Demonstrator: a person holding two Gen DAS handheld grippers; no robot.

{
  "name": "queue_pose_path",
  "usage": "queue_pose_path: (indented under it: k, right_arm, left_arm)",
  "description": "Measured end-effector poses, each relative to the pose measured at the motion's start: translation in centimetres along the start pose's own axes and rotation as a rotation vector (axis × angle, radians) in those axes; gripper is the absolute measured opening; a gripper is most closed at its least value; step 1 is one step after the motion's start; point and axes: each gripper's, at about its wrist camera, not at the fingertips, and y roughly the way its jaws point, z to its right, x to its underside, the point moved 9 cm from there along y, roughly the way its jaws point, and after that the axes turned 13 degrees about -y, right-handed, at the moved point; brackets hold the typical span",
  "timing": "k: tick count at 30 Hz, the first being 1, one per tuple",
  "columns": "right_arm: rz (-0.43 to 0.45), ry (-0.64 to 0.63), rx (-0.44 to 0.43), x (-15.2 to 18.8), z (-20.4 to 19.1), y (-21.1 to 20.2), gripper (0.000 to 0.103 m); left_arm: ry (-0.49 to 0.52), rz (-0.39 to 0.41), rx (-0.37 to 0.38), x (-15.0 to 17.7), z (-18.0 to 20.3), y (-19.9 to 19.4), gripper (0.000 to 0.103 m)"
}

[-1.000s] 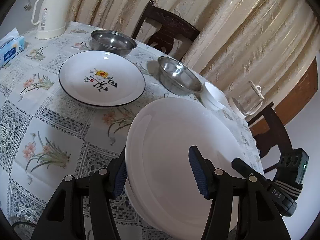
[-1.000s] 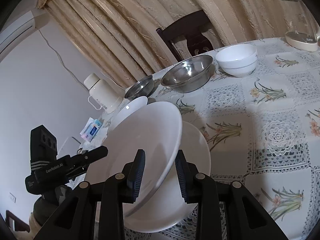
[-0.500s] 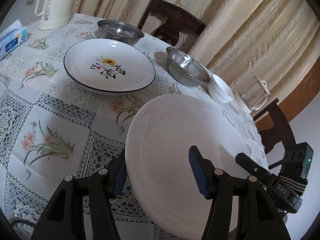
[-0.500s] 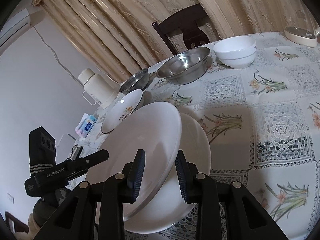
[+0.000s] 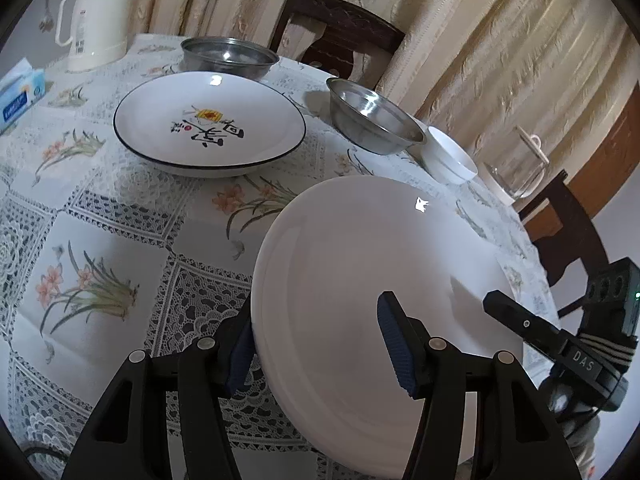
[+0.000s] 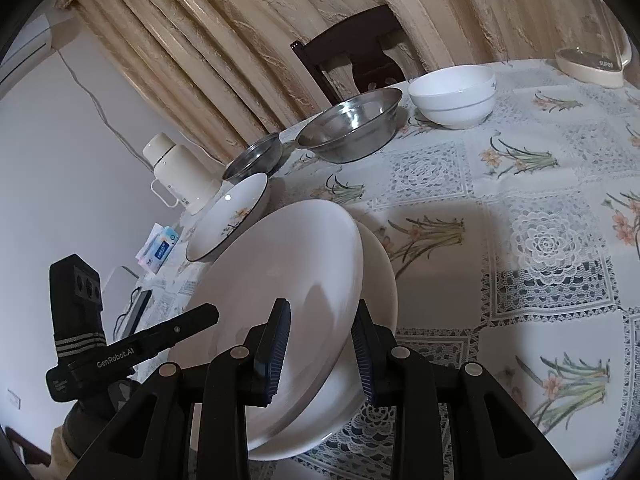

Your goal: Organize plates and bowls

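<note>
Right gripper (image 6: pixel 320 344) jaws clamped on tilted plain white round plate (image 6: pixel 288 280) rim, second white plate (image 6: pixel 380 280) beneath, left gripper (image 5: pixel 316 340) jaws wide, straddling the plate edge without clamping.

The left tongs (image 5: pixel 316 340) straddle the near left rim of a plain white plate (image 5: pixel 372 264), fingers apart. Beyond it on the table (image 5: pixel 100 216) sit a black-rimmed plate (image 5: pixel 208 124), two steel bowls (image 5: pixel 228 58) and a small white bowl (image 5: pixel 450 160).
</note>
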Motion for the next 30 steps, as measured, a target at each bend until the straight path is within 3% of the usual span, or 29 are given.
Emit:
queue_pose_path:
  k: [16, 24, 30]
  right_arm:
    - [0.005, -0.031, 0.077, 0.0, 0.5, -0.4, 0.035]
    - [0.075, 0.019, 0.091, -1.0, 1.7, -2.4, 0.035]
    - [0.106, -0.048, 0.111, -1.8, 0.2, -3.2, 0.035]
  left_arm:
    - [0.054, 0.029, -0.031, -0.2, 0.4, 0.7, 0.059]
    - [0.044, 0.042, -0.017, -0.6, 0.5, 0.6, 0.059]
    - [0.040, 0.060, -0.005, -1.3, 0.6, -0.1, 0.060]
